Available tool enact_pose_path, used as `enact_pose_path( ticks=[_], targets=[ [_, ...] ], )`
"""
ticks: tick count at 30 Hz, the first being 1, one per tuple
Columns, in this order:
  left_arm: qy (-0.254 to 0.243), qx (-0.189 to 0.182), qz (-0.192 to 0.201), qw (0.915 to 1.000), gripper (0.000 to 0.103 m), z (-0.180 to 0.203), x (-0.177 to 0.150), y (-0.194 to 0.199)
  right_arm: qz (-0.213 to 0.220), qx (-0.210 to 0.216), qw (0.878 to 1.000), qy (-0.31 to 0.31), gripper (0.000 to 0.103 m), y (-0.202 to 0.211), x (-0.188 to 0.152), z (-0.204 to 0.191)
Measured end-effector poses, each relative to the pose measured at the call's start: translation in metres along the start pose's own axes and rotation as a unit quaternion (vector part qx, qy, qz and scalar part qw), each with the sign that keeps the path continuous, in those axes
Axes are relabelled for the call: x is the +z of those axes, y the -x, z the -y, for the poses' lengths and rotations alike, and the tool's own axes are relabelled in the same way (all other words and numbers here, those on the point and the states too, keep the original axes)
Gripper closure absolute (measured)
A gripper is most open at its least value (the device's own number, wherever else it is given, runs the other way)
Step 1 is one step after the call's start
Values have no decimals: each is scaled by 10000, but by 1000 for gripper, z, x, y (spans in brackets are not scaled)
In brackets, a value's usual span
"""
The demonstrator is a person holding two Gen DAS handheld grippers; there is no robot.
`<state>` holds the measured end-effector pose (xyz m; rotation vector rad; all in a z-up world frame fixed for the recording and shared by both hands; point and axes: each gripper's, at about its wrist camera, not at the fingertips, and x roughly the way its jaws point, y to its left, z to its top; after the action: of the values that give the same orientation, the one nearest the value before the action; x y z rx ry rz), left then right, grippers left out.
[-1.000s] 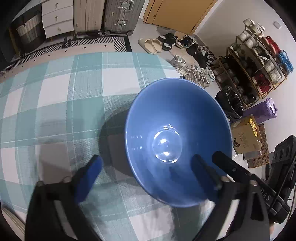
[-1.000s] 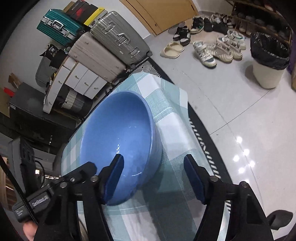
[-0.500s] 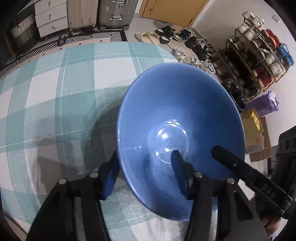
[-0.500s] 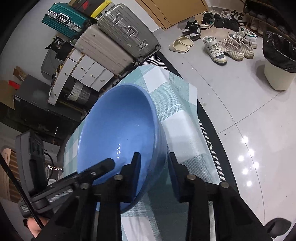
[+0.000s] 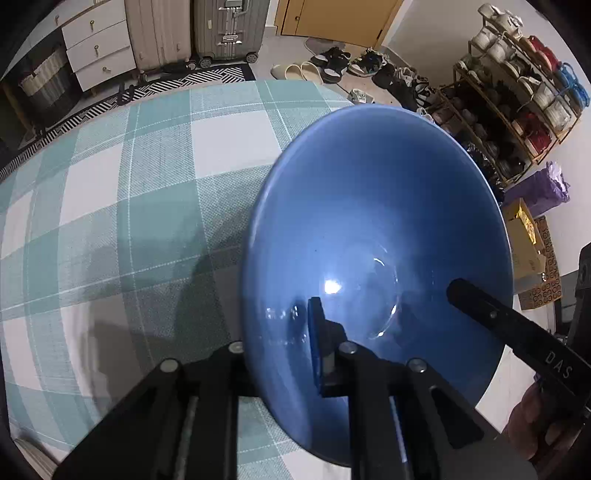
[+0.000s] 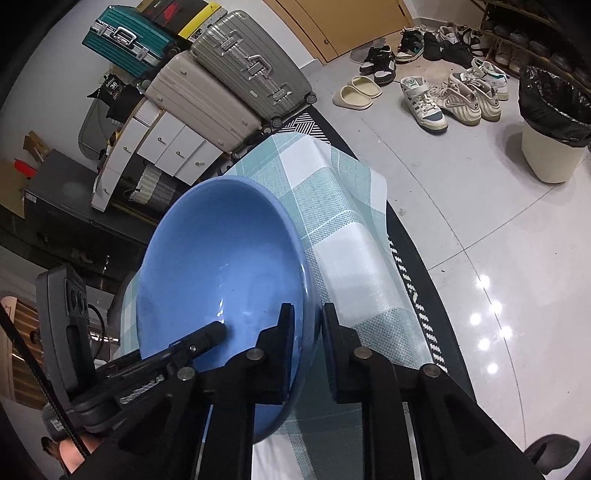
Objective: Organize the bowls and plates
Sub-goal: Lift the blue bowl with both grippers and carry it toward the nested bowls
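Note:
A large blue bowl (image 5: 369, 229) sits tilted over the teal checked tablecloth (image 5: 147, 184), near the table's right edge. My left gripper (image 5: 280, 328) is closing on the bowl's near rim. One blue pad (image 5: 316, 332) presses the inside wall, and the other finger is hidden behind the outside wall. In the right wrist view, my right gripper (image 6: 308, 321) is closing on the opposite rim of the bowl (image 6: 221, 258), which is pinched between both pads. The other hand's finger reaches into the bowl in each view. No plates are visible.
The table edge (image 6: 384, 236) drops to a glossy floor with a black patterned rug (image 6: 417, 288). Suitcases (image 5: 229, 29), a white drawer unit (image 5: 99, 48), shoes (image 6: 424, 99), a shoe rack (image 5: 517, 92), a lined bin (image 6: 554, 129) and a cardboard box (image 5: 524, 243) stand around.
Both grippers went from wide open to closed on opposite rims of the bowl. The bowl now looks larger and more tilted in the left wrist view.

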<state>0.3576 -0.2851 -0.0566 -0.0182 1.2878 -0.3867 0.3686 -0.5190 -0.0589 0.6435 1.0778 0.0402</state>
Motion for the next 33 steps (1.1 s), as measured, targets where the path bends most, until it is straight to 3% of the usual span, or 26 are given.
enact_pose_path(
  ticks=[10,24,33],
  targets=[
    [-214,386,161,9989,96,-2,-5,6,-3,-141,9999,76,92,-1,-3,-3],
    [-233,316,117,9992,97,-4,-9,18,-1,-220,9997,139,94,3,-8,-7],
    [-265,424,498,9975,97,-3,-22,60,288,-136,9988,376,94,32,-19,-31]
  ],
)
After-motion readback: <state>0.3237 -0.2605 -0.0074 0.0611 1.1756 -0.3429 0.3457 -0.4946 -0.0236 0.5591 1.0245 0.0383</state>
